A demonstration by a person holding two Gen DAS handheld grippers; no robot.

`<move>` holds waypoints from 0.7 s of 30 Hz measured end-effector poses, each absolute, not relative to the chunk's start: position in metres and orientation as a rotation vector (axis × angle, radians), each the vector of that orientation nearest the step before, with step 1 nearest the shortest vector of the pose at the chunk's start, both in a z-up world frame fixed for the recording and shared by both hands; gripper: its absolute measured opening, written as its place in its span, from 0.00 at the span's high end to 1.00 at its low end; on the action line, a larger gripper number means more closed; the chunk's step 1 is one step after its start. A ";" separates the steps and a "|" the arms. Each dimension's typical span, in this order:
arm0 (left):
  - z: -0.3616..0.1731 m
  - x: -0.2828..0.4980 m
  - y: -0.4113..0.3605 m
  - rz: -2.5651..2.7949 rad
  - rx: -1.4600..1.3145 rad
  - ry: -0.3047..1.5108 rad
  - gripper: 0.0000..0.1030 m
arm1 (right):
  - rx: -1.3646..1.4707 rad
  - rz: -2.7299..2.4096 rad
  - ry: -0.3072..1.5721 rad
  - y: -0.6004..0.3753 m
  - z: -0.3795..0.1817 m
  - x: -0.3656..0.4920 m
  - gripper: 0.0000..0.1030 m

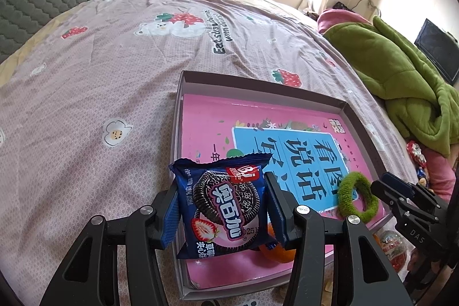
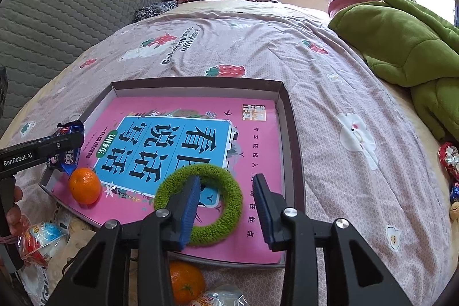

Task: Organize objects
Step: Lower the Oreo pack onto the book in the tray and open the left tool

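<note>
So the left gripper (image 1: 222, 208) is clamped on a blue cookie packet (image 1: 222, 205), a chocolate sandwich cookie with a strawberry printed on the wrapper, pinched upright between both blue pads and held over the near left corner of the shallow box tray (image 2: 295, 151). That tray sits on the strawberry-print bedsheet (image 1: 100, 70) and has a pink book (image 2: 252, 234) with a blue title panel lying flat inside it. One mandarin (image 2: 85, 185) rests on the book right by that corner, just below the packet.

Over on the other side, the right gripper (image 2: 226, 208) has its fingers spread apart with nothing pinched. A fuzzy green hair tie (image 2: 229, 205) lies flat on the book, and the left finger sits over the ring's hole while the right finger is outside it. A second mandarin (image 2: 186, 283) is outside the tray on the sheet, near some wrapped snacks (image 2: 40, 240). A green blanket (image 2: 401, 48) is bunched up off to the right.
</note>
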State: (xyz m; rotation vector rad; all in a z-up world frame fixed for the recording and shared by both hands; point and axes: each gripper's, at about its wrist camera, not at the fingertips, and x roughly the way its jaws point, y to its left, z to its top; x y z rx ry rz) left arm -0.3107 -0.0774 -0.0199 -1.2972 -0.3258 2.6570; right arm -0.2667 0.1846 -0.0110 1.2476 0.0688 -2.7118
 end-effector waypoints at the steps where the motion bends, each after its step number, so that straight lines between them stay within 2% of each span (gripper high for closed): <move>1: -0.020 -0.310 -0.078 2.658 -1.295 -0.326 0.47 | 1.247 -2.710 0.070 0.184 -0.011 -0.266 0.63; 21: -0.024 -0.313 -0.073 2.664 -1.304 -0.286 0.45 | 1.253 -2.704 0.093 0.181 -0.013 -0.266 0.63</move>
